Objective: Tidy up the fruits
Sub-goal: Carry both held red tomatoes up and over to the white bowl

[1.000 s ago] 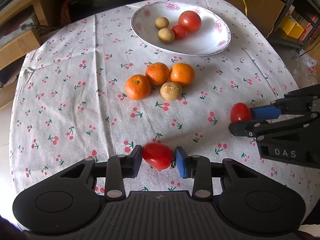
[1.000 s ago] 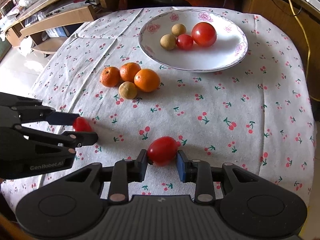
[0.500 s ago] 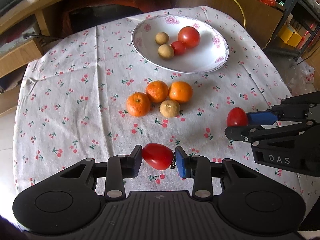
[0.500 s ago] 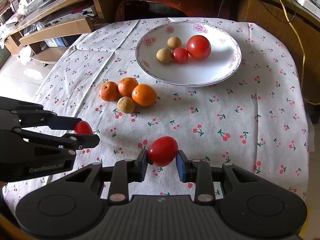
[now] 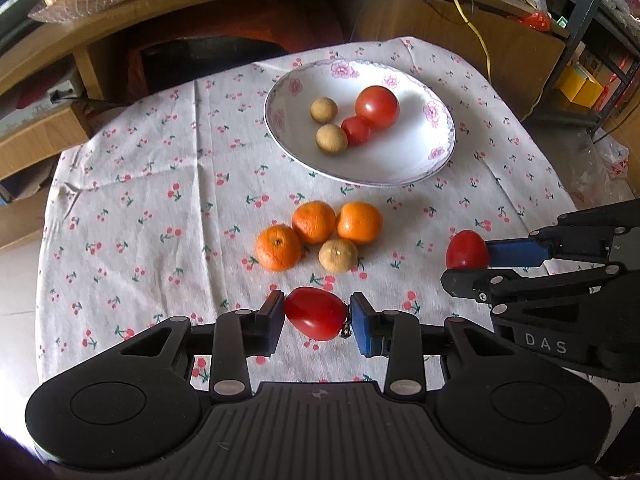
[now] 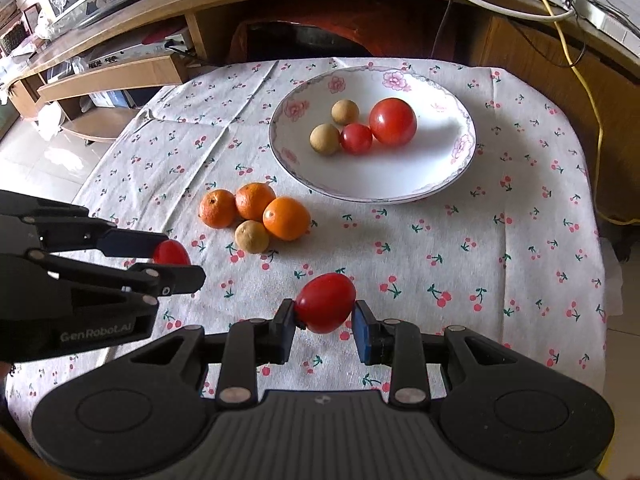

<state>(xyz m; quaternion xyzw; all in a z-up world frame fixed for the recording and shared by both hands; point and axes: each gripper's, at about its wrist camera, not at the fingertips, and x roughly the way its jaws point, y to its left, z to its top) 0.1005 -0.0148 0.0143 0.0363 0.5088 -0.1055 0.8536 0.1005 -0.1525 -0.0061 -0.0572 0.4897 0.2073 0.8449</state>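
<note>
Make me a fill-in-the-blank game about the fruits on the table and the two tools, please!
1. The left tool and the right tool each squeeze one red ____.
2. The number of fruits lying in the white plate is ____.
3. Three oranges sit on the cloth touching one small ____ fruit.
4. The biggest fruit in the plate has the colour ____.

Missing words: tomato; four; brown; red

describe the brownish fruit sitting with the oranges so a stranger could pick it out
Start at the white flowered plate, then drop to the cluster of fruit on the cherry-print cloth just in front of it. Three are bright oranges; the target is the brownish fruit at the cluster's near edge, smaller, dull tan, touching them.
</note>
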